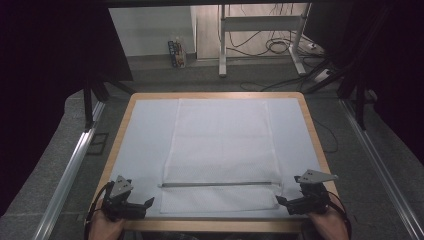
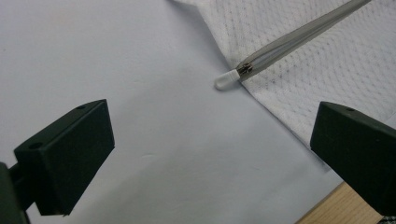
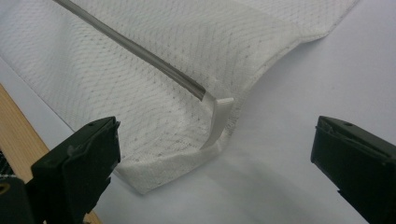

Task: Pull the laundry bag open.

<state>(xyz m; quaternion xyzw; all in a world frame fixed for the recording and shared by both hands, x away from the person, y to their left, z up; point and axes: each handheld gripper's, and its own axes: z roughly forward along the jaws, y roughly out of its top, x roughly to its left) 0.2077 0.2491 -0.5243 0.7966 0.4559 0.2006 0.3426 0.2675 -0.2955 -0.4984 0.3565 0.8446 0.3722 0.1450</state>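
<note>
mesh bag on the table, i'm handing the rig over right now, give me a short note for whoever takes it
Left gripper: open, holding nothing, at the near left corner of the table, just off the bag's left edge.
Right gripper: open, holding nothing, at the near right corner, by the bag's near right corner.
White mesh bag: lies flat in the middle of the light blue sheet, its zipper running across near the front edge. The zipper's capped end lies on the left; a white tab lies at its right end.
Done: bag spread flat.
Left: nothing is gripped yet; any work on the bag or zipper is still to begin.
</note>
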